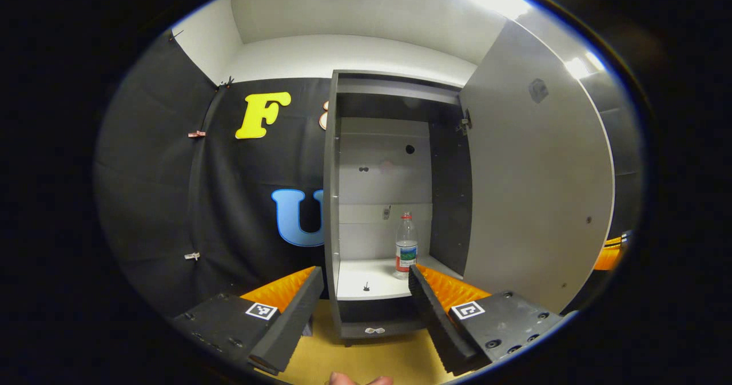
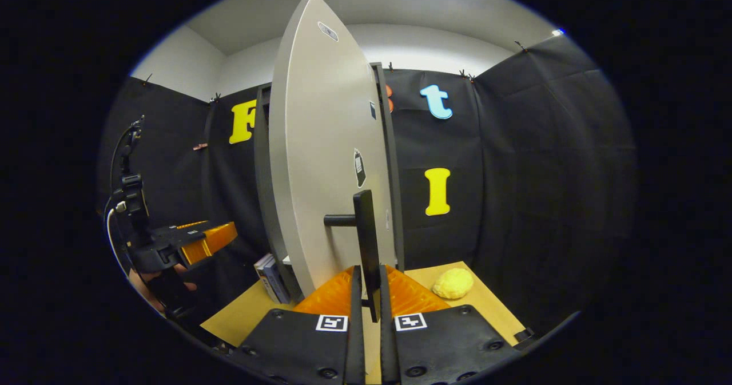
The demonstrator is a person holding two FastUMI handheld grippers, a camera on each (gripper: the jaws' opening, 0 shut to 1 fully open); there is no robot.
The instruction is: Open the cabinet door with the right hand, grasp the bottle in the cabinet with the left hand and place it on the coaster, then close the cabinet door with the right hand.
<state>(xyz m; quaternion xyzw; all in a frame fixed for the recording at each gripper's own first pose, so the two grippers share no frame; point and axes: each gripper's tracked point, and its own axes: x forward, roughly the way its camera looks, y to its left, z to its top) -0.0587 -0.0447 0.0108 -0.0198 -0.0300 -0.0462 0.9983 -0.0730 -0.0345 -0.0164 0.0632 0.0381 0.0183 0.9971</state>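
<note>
Half the bottle (image 1: 406, 245) base hides behind left gripper (image 1: 366, 293) fingers.

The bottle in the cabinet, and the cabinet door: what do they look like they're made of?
The bottle looks like thin clear plastic: the cabinet's back shows through it, and it has a red cap and a printed label band. The cabinet door seems to be a smooth grey laminated board, matte with a soft sheen; painted wood or metal can't be excluded. Its handle looks like dark matte metal or plastic.

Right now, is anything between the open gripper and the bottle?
No. In the left gripper view, only bare white shelf lies between the left gripper and the bottle.
</note>
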